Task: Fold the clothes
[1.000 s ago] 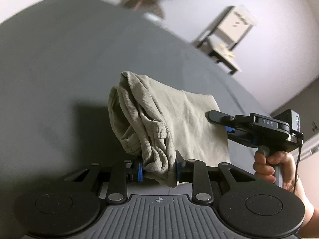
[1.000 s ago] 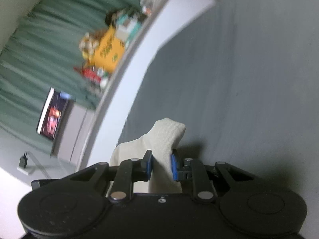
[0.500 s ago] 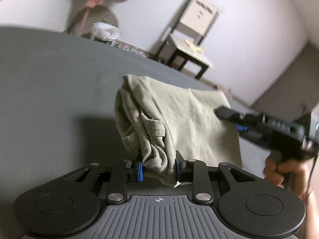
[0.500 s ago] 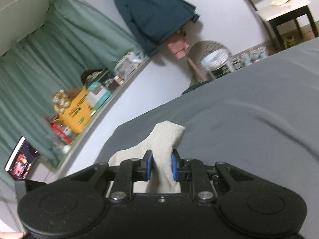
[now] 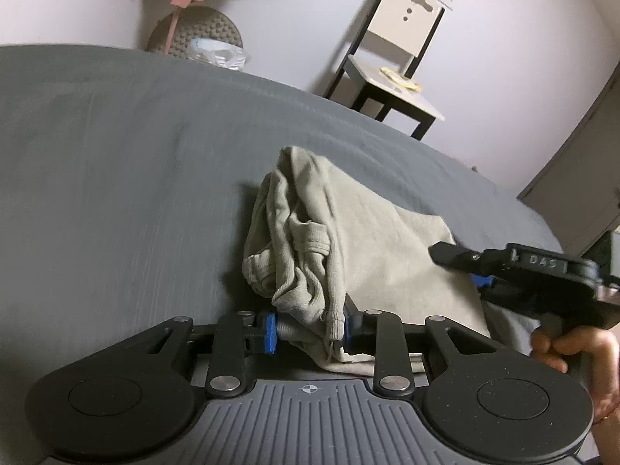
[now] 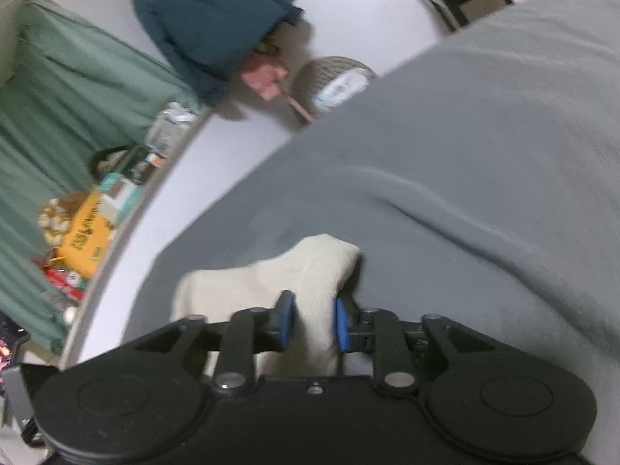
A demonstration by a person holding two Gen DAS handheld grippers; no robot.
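Beige garment (image 5: 348, 244) lies bunched over the grey bed (image 5: 116, 162), held at two spots. In the left wrist view, the left claw (image 5: 310, 331) has its blue-padded fingers (image 5: 269, 329) pinching a thick wad of ribbed hem and folds at 6 o'clock, with the cloth rising toward 12 o'clock and spreading flat toward 3 o'clock. There the right claw (image 5: 465, 267) grips the far edge of the fabric, its handle held by a hand (image 5: 573, 352) at 4 o'clock. In the right wrist view, the right claw (image 6: 312, 323) is pressed onto a narrow fold of the garment (image 6: 294, 275) between its blue pads, low at 6 o'clock. A chair (image 5: 399, 58) stands past the bed at 1 o'clock, by the wall.
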